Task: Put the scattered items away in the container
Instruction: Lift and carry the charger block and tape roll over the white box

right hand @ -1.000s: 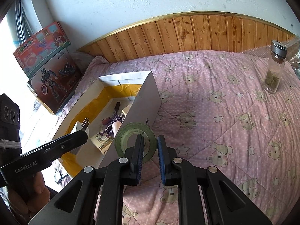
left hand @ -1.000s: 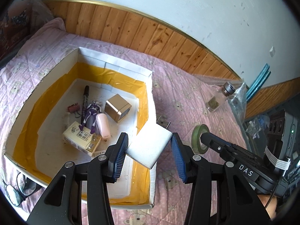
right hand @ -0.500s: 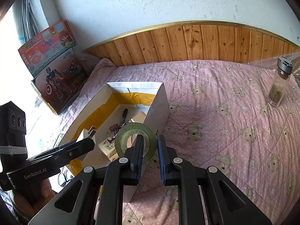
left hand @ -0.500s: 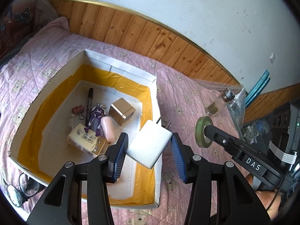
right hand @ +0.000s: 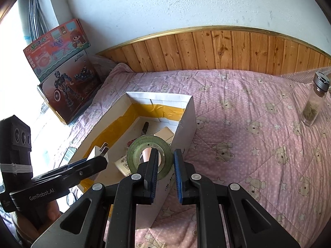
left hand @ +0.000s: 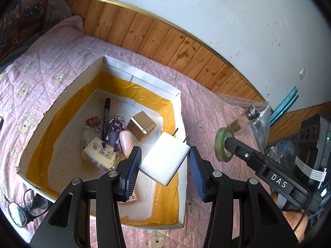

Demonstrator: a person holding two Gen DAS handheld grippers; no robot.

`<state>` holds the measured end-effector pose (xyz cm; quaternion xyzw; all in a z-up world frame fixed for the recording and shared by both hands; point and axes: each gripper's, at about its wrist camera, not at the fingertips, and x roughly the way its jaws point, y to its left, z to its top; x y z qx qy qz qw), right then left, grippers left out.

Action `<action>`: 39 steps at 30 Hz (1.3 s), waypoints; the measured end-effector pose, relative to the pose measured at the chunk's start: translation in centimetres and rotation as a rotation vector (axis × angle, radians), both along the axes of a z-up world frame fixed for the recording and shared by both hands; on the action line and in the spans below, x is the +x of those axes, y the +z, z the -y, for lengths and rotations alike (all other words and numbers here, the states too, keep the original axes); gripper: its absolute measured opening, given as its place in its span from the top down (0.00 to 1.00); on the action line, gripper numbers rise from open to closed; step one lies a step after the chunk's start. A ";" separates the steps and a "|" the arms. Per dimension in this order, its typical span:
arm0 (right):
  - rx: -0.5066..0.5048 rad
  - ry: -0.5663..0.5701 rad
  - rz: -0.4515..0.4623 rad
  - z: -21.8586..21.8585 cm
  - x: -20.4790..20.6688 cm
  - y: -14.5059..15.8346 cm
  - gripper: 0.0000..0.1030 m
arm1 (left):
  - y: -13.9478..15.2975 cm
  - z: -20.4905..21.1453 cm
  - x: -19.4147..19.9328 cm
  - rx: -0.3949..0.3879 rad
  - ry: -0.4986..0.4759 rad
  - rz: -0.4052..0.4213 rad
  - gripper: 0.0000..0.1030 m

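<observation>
My left gripper is shut on a white plug adapter, holding it above the right wall of the open cardboard box. The box, lined with yellow tape, holds a marker, a purple figurine, a gold cube, a tissue pack and a binder clip. My right gripper is shut on a green tape roll, held above the box's near wall. The roll also shows in the left wrist view, right of the box.
The box sits on a pink bear-print quilt. A glass jar with a metal lid stands at the right. Glasses lie left of the box's front corner. Toy boxes lean on the wall; wood panelling runs behind.
Both grippers rose and shifted toward the box. The tape roll moved left to above the box wall. The adapter stays gripped over the box's right wall.
</observation>
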<state>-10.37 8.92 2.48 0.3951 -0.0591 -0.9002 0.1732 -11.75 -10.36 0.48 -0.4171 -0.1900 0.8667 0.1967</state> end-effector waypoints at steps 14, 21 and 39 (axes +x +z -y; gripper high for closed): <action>0.013 0.038 0.004 2.4 -1.0 -0.1 0.84 | -0.2 3.7 -0.5 0.040 0.068 0.017 0.53; 0.030 0.067 0.007 4.0 -1.5 -0.3 0.84 | -1.2 5.5 -1.0 0.086 0.101 0.063 0.53; 0.125 0.111 0.035 7.2 -6.9 -1.1 0.84 | -3.6 -0.2 -0.9 0.018 -0.055 0.148 0.53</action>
